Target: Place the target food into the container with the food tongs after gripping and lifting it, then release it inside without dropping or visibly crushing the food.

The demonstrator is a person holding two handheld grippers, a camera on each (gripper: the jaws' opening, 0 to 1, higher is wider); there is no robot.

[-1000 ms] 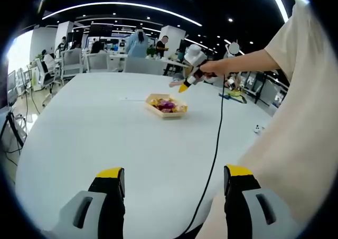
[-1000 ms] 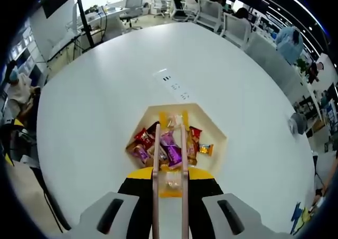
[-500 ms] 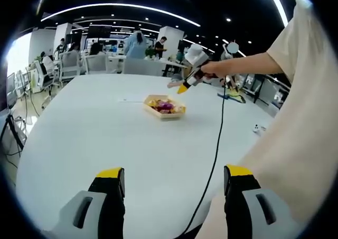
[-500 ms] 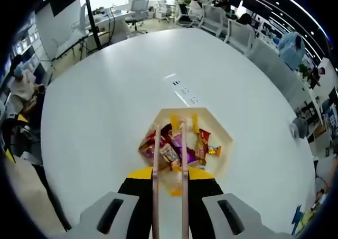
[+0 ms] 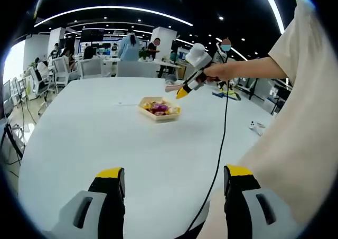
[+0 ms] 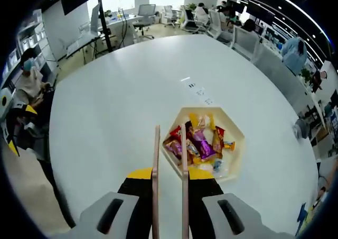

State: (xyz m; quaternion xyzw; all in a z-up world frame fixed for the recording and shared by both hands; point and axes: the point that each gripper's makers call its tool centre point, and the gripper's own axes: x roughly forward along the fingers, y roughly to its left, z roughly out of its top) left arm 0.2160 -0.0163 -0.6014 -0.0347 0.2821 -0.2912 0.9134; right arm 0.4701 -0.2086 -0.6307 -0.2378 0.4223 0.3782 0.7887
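1. While the right gripper hangs above the white table, it is clamped on a pair of tongs whose two tips stand a little apart with nothing between them.
2. Wrapped sweets lie heaped in the hexagonal tray, just right of the tong tips; whether this tray is the source or the container I cannot tell.
3. Seen from the left gripper view, the tray sits mid-table beneath the outstretched right gripper.
4. My advice: centre the tips over one sweet at the heap's edge, lower straight, and close only until the wrapper holds.
5. Meanwhile the left gripper waits near the table edge, jaws wide and empty.
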